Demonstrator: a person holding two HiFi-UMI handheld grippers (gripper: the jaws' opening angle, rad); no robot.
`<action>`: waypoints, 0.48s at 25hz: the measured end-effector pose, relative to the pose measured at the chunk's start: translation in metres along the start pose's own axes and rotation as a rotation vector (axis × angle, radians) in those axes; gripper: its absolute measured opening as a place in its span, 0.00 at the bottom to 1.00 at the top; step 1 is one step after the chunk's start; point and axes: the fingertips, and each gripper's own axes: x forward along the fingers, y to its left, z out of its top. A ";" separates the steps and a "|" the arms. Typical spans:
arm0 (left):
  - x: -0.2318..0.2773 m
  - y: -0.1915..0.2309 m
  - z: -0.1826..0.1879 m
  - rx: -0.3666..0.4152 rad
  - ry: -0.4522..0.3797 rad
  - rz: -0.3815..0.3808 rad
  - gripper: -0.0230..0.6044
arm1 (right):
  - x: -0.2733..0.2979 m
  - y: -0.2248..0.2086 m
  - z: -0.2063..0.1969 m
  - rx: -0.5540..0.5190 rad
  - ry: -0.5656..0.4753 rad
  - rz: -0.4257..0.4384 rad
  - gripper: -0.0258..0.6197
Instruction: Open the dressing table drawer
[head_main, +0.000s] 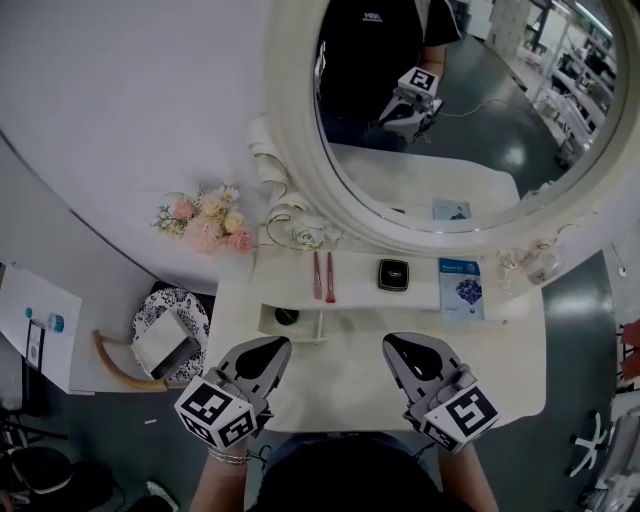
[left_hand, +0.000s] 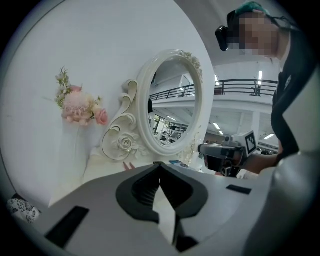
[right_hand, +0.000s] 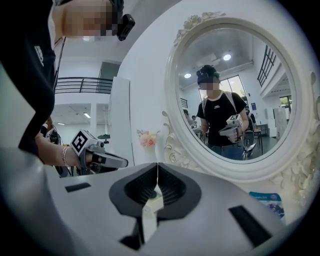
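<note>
The white dressing table (head_main: 350, 375) has a small drawer (head_main: 290, 321) under its raised shelf, standing pulled out with a dark round item (head_main: 287, 316) inside. My left gripper (head_main: 271, 345) hovers just in front of the drawer, shut, with nothing between its jaws. To the right, my right gripper (head_main: 401, 344) hangs over the tabletop, also shut and empty. In the left gripper view the jaws (left_hand: 160, 164) meet at their tips and point at the mirror's base. The right gripper view shows its own jaws (right_hand: 157, 164) touching, with the drawer front (right_hand: 152, 198) glimpsed through the gap below.
A big oval mirror (head_main: 300, 150) rises behind the shelf, which carries two red sticks (head_main: 322, 275), a black square case (head_main: 393, 274) and a blue booklet (head_main: 461, 288). Pink flowers (head_main: 205, 220) stand at the back left. A patterned stool (head_main: 170, 335) sits on the floor to the left.
</note>
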 end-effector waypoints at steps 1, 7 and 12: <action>-0.001 0.000 0.004 0.006 -0.008 0.000 0.06 | -0.001 -0.002 0.002 -0.004 -0.002 -0.003 0.07; -0.002 0.000 0.024 0.045 -0.037 0.012 0.06 | -0.007 -0.015 0.015 -0.027 -0.031 -0.019 0.07; -0.004 0.003 0.041 0.073 -0.064 0.027 0.06 | -0.012 -0.019 0.032 -0.044 -0.073 -0.034 0.07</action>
